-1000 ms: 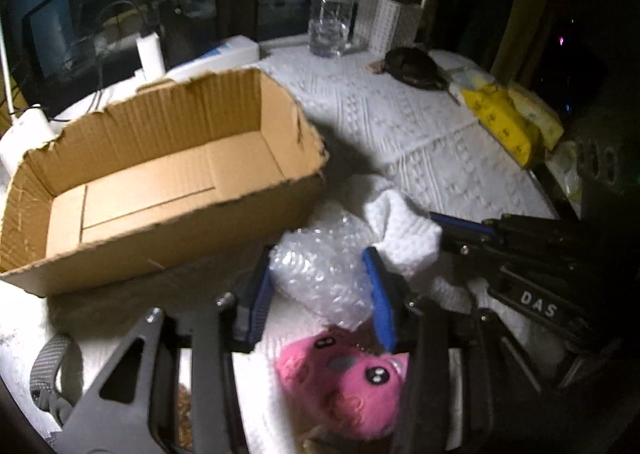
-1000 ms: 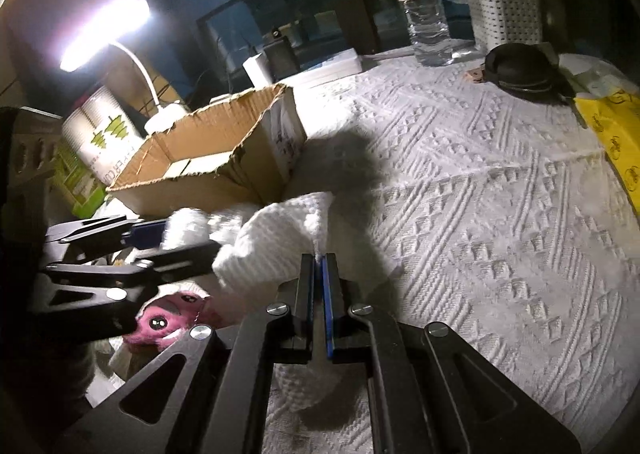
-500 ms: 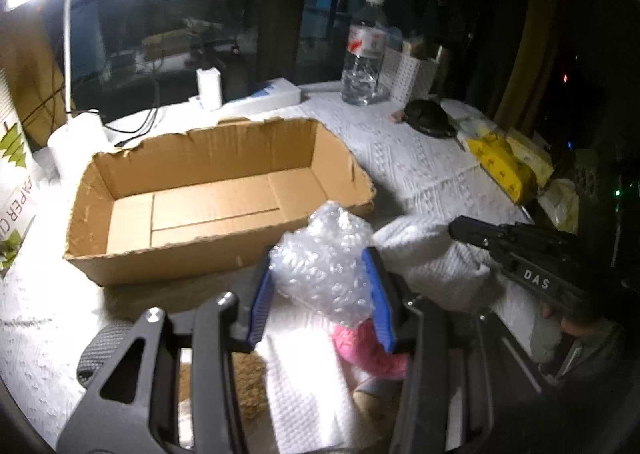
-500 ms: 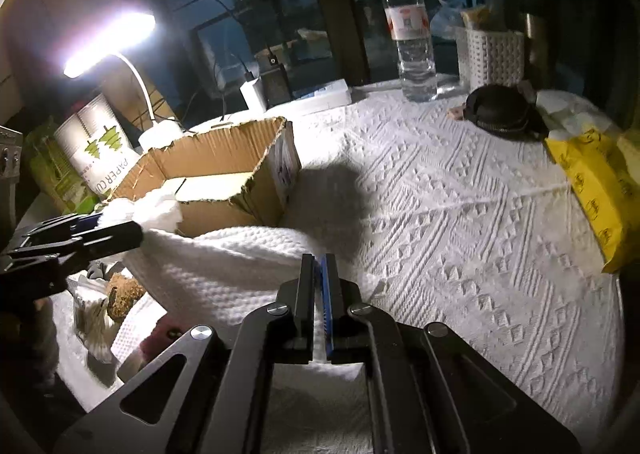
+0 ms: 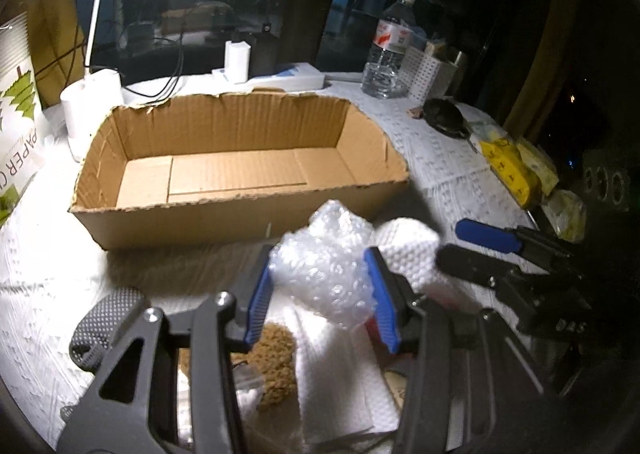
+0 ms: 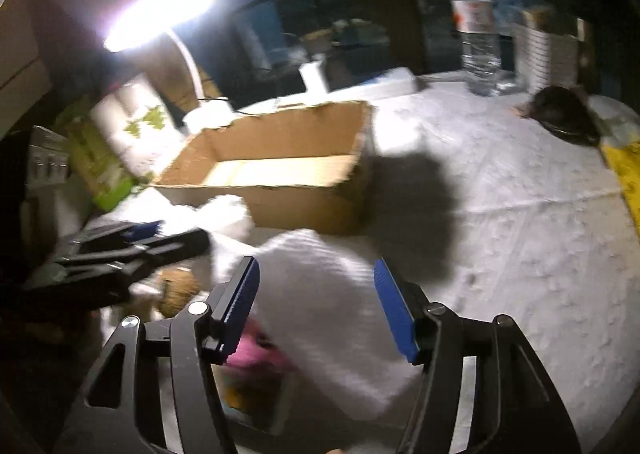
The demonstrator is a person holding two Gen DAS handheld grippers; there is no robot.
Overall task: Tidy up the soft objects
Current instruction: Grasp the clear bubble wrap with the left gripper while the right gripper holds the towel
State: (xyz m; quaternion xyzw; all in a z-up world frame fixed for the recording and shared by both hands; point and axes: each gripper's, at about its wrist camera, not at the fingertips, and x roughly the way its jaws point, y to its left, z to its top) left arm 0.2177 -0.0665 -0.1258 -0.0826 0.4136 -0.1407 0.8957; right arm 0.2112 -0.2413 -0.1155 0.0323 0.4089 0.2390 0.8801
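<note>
My left gripper (image 5: 320,294) is shut on a wad of clear bubble wrap (image 5: 324,258), lifted just in front of the empty cardboard box (image 5: 240,213); its jaws are easing slightly while the pads still press the wrap. My right gripper (image 6: 316,306) is opening, and the white towel (image 6: 320,294) sits blurred and loose between its spread blue pads. In the left wrist view the towel (image 5: 408,250) bulges beside the right gripper (image 5: 452,244). A pink plush toy (image 6: 256,350) lies under the towel, mostly hidden. The box (image 6: 304,205) stands beyond both grippers.
A brown fuzzy item (image 5: 276,358) and a white paper napkin (image 5: 340,374) lie under my left gripper. A water bottle (image 5: 390,49), white basket (image 5: 432,73), black object (image 5: 444,117) and yellow packets (image 5: 508,169) line the far right. A lit lamp (image 6: 160,13) stands behind the box.
My right gripper went from shut on the white towel to wide open, and the towel is dropping free. My left gripper rose with the bubble wrap and drew back from the box.
</note>
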